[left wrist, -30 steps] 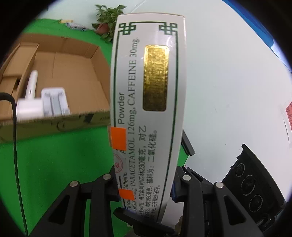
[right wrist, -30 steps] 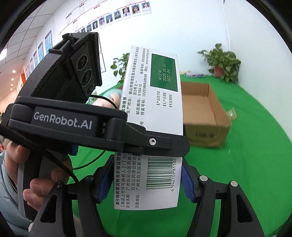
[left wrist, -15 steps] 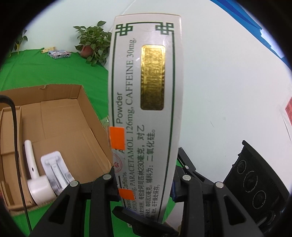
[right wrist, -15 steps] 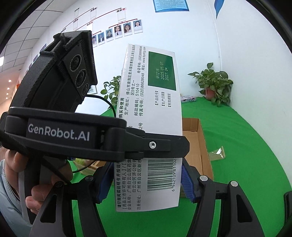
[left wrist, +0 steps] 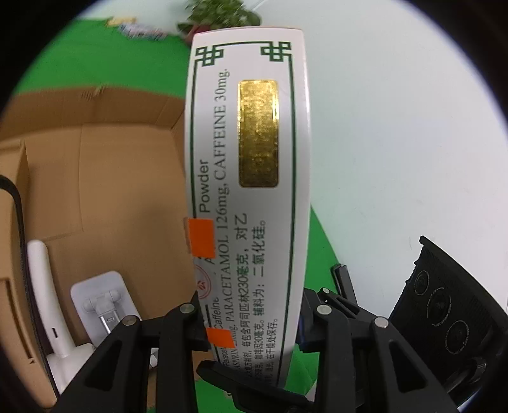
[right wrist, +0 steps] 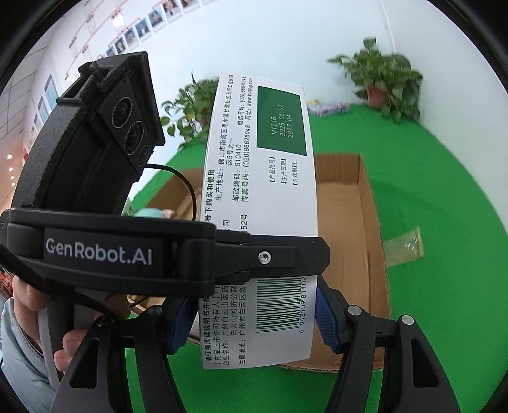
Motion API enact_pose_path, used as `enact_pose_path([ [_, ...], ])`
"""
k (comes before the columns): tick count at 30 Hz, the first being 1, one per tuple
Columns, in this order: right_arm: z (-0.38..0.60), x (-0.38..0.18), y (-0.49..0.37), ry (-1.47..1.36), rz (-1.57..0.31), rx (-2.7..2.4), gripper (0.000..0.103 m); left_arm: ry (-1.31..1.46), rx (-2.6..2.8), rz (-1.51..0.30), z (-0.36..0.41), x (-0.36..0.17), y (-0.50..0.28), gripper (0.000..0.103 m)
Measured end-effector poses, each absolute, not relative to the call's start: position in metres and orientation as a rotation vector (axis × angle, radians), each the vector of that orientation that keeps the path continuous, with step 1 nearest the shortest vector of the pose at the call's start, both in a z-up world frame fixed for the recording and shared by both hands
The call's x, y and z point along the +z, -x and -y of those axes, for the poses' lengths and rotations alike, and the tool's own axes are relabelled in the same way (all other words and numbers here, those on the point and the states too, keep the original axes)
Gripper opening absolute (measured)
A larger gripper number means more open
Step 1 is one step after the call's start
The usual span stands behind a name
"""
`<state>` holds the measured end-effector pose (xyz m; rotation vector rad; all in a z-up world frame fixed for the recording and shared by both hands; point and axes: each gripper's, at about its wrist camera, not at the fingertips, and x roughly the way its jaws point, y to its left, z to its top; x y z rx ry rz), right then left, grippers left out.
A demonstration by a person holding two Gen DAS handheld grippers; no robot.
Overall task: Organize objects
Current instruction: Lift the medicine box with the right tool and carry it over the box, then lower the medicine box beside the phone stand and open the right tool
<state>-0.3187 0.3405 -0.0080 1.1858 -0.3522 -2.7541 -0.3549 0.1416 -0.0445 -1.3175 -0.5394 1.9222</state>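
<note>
White carton (left wrist: 250,178) sits clamped by both grippers, left (left wrist: 250,321) and right (right wrist: 254,317), fingers pinching its sides, above the box (right wrist: 352,241) at 12 o'clock. Next, probably: lower it in, beside the blurred white items (left wrist: 101,305), then release.

Box (left wrist: 250,190) blocks the carton's (left wrist: 104,178) right wall and cuts the plant (left wrist: 219,19), itself blurred along with small items (left wrist: 139,30) on the green cloth. In the right wrist view, carton floor mostly hidden behind the box; pale packet (right wrist: 404,246) too blurred to identify.
</note>
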Motion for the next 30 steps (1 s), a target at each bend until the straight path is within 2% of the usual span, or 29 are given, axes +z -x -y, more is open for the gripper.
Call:
enact_pose_path([
  [8, -0.351, -0.086, 0.350, -1.417, 0.489, -2.616, 0.062, 1.508, 1.822, 0.613, -0.148, -0.117, 0.387, 0.035],
  [13, -0.357, -0.111, 0.361, -1.514, 0.541, -2.571, 0.062, 1.628, 1.782, 0.656, -0.148, -0.142, 0.402, 0.043],
  [19, -0.355, -0.120, 0.367, -1.578, 0.519, -2.597, 0.061, 1.689, 1.794, 0.664, -0.138, -0.142, 0.410, 0.050],
  [30, -0.348, -0.124, 0.382, -1.721, 0.432, -2.630, 0.065, 1.601, 1.930, 0.671, -0.090, -0.113, 0.397, 0.050],
])
